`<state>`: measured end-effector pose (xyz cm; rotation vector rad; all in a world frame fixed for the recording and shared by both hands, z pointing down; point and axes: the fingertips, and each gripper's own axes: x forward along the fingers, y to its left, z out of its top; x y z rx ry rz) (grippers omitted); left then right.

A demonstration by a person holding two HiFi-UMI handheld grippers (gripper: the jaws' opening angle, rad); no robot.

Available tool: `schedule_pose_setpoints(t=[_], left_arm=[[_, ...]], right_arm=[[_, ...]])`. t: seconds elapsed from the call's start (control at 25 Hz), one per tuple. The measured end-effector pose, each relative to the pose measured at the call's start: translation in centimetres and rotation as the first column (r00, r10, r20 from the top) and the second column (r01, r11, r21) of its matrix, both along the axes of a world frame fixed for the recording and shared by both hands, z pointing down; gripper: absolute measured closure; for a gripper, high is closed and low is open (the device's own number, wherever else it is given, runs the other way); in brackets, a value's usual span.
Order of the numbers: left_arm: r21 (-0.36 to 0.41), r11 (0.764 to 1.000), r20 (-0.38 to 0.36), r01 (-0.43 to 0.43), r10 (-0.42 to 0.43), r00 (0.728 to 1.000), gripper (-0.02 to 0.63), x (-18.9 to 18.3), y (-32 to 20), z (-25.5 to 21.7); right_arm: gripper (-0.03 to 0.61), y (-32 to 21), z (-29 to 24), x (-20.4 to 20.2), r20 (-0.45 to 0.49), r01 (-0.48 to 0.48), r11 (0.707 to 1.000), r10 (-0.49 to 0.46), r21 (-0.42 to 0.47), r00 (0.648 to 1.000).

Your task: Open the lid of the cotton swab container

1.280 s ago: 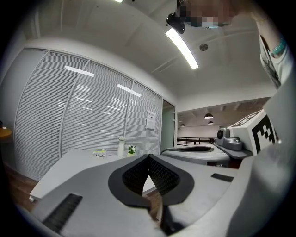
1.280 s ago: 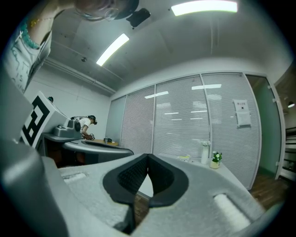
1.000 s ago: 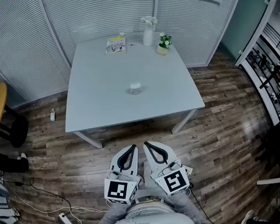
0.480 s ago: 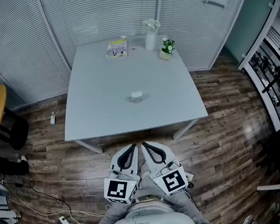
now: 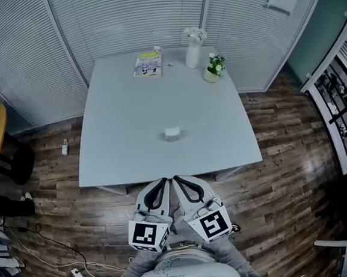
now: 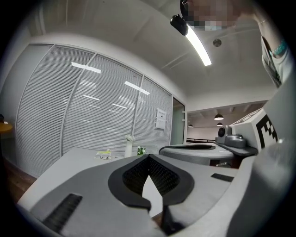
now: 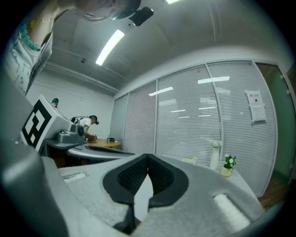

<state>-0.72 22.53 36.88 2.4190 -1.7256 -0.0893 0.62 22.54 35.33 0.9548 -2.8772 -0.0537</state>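
Fingers (image 6: 133,177) of left gripper (image 5: 163,181) and right gripper (image 5: 177,180) together, empty.

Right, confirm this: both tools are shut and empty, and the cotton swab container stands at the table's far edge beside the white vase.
No: in the head view the cotton swab container stands alone toward the near edge of the table, apart from the white vase at its far edge. The rest holds.
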Motion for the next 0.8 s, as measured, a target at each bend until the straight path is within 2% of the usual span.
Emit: schedule_pose_setpoints(t=[0.28,0.8], left_arm=[[-0.002,1.000,0.021,0.024,-0.024,1.000,0.615,0.2,-5.7,-0.4],[0.009,0.997,0.043,0.082,-0.082,0.996,0.615,1.0,-13.3,-0.6]], right_arm=[[0.577,-5.7,0.0,0.2,-0.002,0.030,0.999,-0.030,-0.018,1.000],[0.577,-13.3,-0.3,0.5,0.006,0.119,0.993,-0.119,0.006,0.993]])
